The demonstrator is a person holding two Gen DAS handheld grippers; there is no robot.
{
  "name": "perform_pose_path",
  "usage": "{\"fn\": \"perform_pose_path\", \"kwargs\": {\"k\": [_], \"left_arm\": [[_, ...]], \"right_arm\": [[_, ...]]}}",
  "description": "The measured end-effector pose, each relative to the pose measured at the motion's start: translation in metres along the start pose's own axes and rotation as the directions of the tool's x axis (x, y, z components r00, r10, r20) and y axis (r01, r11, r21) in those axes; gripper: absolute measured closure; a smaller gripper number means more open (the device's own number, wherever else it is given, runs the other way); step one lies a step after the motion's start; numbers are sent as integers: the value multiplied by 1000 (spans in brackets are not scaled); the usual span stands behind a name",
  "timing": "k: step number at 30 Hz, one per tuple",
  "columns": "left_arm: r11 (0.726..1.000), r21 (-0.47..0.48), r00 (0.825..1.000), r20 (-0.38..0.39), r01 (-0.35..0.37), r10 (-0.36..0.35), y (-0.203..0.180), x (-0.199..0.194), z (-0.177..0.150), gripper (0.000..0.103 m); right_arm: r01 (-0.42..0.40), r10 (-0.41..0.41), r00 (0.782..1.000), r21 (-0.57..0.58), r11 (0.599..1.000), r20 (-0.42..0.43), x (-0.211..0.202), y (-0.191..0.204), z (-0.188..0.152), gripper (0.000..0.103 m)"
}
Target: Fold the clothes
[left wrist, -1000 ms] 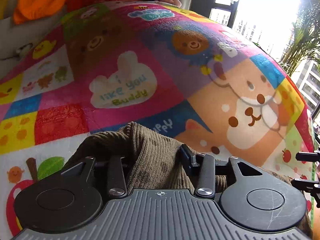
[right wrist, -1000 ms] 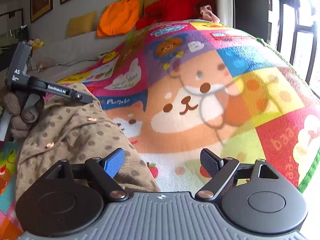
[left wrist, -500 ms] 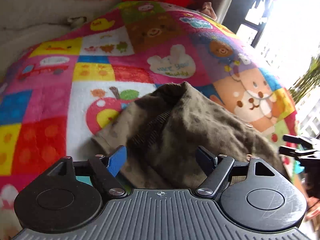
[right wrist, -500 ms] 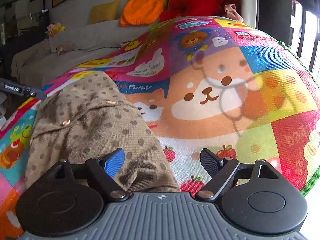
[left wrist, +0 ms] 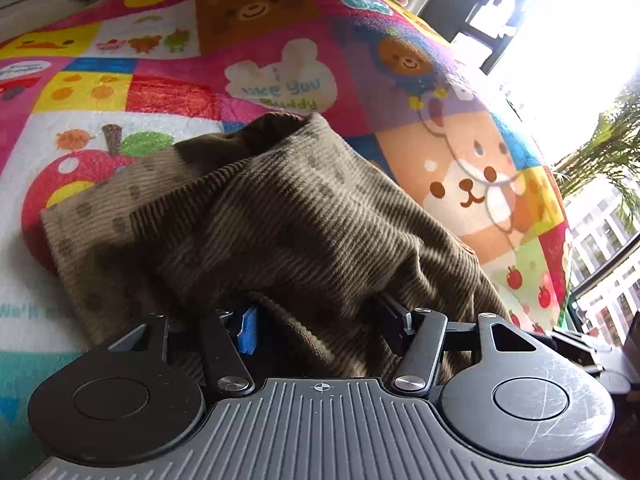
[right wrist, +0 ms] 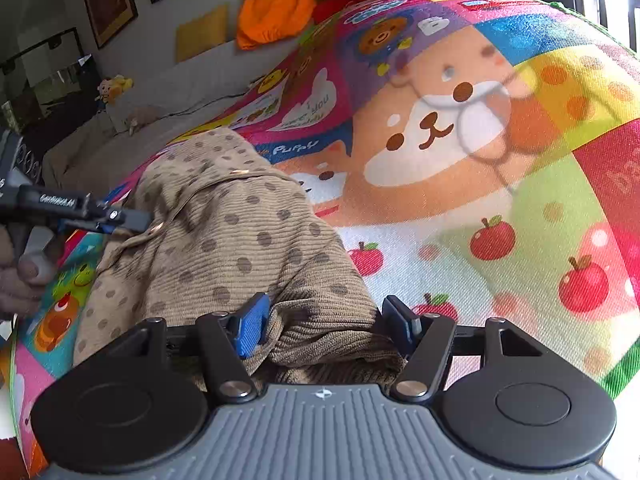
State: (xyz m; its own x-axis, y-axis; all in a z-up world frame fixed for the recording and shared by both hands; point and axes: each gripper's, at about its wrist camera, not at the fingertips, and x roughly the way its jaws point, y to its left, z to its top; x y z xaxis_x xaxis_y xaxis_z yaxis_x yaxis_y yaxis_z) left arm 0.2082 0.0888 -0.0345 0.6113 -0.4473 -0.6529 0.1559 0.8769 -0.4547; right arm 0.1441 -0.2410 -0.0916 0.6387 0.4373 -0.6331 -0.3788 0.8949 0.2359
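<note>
The brown dotted garment (right wrist: 240, 248) lies bunched on the cartoon play mat (right wrist: 500, 208), toward its near left part, with a ribbed cuff or hem pointing at the mat's apple patch. Both grippers straddle its near edge, probably to lift it for a fold. The right gripper (right wrist: 324, 326) is closing, cloth between its 2 jaws but the pads not yet pressing; the left gripper (left wrist: 320, 320) is closing too, its tips buried under fabric. The mat reads "I like you Buddy" (left wrist: 280, 88) and "Puppy" (right wrist: 295, 147); the left gripper's lettering is too small to read.

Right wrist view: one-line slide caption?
Right gripper closing around the brown polka-dot ribbed garment on the colourful cartoon blanket.
</note>
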Motion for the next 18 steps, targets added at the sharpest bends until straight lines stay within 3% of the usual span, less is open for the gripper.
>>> {"fn": "perform_pose_path", "kwargs": {"k": [4, 8, 12, 14, 18], "left_arm": [[998, 23, 997, 37, -64, 63, 5, 25, 32, 39], [995, 22, 995, 32, -95, 94, 11, 22, 43, 35], [985, 95, 986, 89, -146, 138, 4, -12, 33, 30], [983, 125, 983, 141, -133, 115, -4, -31, 31, 27], [988, 151, 979, 203, -23, -8, -27, -38, 39, 12]], "right_arm": [[-95, 94, 995, -52, 994, -21, -15, 44, -20, 39], [-174, 162, 984, -221, 960, -71, -19, 93, -35, 39], [-131, 134, 991, -252, 959, -5, -33, 79, -9, 36], [-72, 85, 995, -226, 972, 49, -32, 60, 16, 33], [19, 1, 995, -194, 981, 101, -5, 43, 62, 36]]}}
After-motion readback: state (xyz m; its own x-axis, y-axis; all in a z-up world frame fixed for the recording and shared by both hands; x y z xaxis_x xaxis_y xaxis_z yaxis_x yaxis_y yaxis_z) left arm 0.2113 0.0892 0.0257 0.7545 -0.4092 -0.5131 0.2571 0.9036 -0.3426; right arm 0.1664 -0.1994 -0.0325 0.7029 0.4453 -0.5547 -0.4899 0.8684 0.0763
